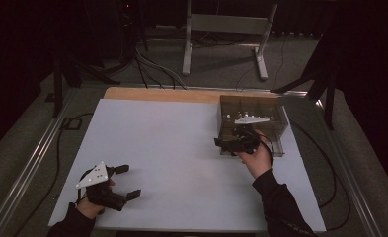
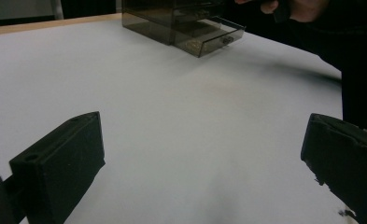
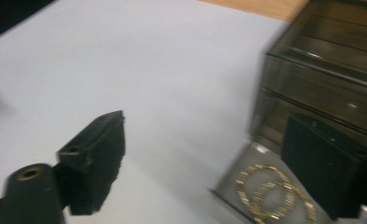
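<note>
So the landmark here is the smoky see-through drawer box (image 1: 253, 123) sitting at the far right of the white table (image 1: 172, 148). Its bottom drawer (image 2: 209, 39) is pulled out toward the person, and in the right gripper view you can see a gold chain (image 3: 272, 196) lying coiled on the drawer floor, just in front of the box's stacked fronts. The right gripper (image 1: 233, 143) hangs right at the front of the box, over that open drawer, with the hand (image 1: 255, 158) behind it. Its jaws are spread wide with nothing between them; the chain lies below, not pinched by anything I can see. That view is a bit blurry, so I can't tell the chain's finer details. The left gripper (image 1: 125, 182) is well away from the box, down at the near left corner of the table, held low over bare white surface. Its jaws are wide apart too and hold nothing. From its camera the box sits far off across the table, drawer sticking out, with the other hand just above it.
</note>
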`<act>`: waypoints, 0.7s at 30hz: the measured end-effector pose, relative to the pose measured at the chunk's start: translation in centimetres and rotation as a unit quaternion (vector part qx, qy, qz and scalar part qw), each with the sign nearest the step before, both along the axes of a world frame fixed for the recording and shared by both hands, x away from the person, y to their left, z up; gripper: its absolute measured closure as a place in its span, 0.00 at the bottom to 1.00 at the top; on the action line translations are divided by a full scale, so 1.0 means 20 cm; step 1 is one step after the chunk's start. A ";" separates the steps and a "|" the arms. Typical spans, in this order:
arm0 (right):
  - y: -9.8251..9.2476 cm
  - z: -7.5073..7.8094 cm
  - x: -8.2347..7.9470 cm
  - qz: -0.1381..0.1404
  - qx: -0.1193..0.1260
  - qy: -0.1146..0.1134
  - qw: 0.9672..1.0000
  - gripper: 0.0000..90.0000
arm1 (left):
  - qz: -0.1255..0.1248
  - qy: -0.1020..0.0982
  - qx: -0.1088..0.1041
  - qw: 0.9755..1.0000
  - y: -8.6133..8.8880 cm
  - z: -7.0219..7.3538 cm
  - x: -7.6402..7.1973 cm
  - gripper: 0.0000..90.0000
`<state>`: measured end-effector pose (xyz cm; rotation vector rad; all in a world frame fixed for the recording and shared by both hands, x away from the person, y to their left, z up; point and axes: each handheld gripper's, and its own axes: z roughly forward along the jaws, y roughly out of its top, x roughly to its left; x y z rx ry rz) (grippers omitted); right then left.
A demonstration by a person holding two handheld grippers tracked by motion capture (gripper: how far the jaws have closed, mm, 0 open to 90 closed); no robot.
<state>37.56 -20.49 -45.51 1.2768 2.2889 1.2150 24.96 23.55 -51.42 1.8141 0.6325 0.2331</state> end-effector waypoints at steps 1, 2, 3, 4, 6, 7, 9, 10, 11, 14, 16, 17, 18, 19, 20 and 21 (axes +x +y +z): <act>0.01 0.01 0.00 0.005 0.002 0.000 1.000 0.13 | 0.001 0.001 -0.002 1.000 0.00 0.00 0.00 0.01; 0.03 0.02 -0.01 0.005 -0.002 -0.003 1.000 0.13 | 0.001 0.001 -0.002 1.000 0.00 0.00 0.00 0.01; 0.03 0.02 -0.01 0.005 -0.002 -0.003 1.000 0.13 | 0.001 0.000 -0.002 1.000 0.00 0.00 0.00 0.01; 0.05 0.03 -0.02 0.021 0.000 -0.008 1.000 0.06 | 0.000 -0.001 -0.001 1.000 0.00 0.00 0.00 0.01; 0.08 0.04 -0.04 0.034 -0.003 -0.008 0.999 0.01 | 0.000 -0.001 -0.001 1.000 0.00 0.00 0.00 0.01; 0.09 0.04 -0.05 0.039 -0.004 -0.011 0.999 0.01 | 0.000 -0.001 -0.003 1.000 0.00 0.00 0.00 0.01; 0.11 0.04 -0.06 0.048 -0.005 -0.014 0.999 0.00 | 0.001 0.000 -0.002 1.000 0.00 0.00 0.00 0.01; 0.11 0.04 -0.06 0.048 -0.005 -0.014 0.999 0.00 | 0.001 0.000 -0.002 1.000 0.00 0.00 0.00 0.01; 0.12 0.04 -0.08 0.054 -0.012 -0.020 0.998 0.00 | 0.000 0.001 -0.002 1.000 0.00 0.00 0.00 0.01; 0.13 0.02 -0.10 0.061 -0.018 -0.016 0.998 0.00 | -0.002 0.000 -0.001 1.000 -0.01 0.00 0.00 0.01; 0.13 0.01 -0.11 0.063 -0.020 -0.013 0.998 0.00 | -0.003 0.000 0.001 1.000 -0.01 0.00 0.00 0.01; 0.14 -0.01 -0.13 0.066 -0.026 -0.011 0.997 0.00 | -0.003 0.000 0.001 1.000 -0.01 0.00 0.00 0.01; 0.14 -0.02 -0.13 0.064 -0.026 -0.010 0.998 0.00 | -0.001 0.001 -0.001 1.000 0.00 0.00 0.00 0.01; 0.14 -0.03 -0.14 0.064 -0.024 -0.009 0.998 0.00 | -0.001 0.001 -0.001 1.000 0.00 0.00 0.00 0.01; 0.13 -0.04 -0.14 0.066 -0.023 -0.007 0.998 0.00 | -0.001 0.001 0.000 1.000 0.00 0.00 0.00 0.01; 0.13 -0.05 -0.15 0.064 -0.023 -0.007 0.998 0.00 | -0.001 0.001 0.000 1.000 0.00 0.00 0.00 0.01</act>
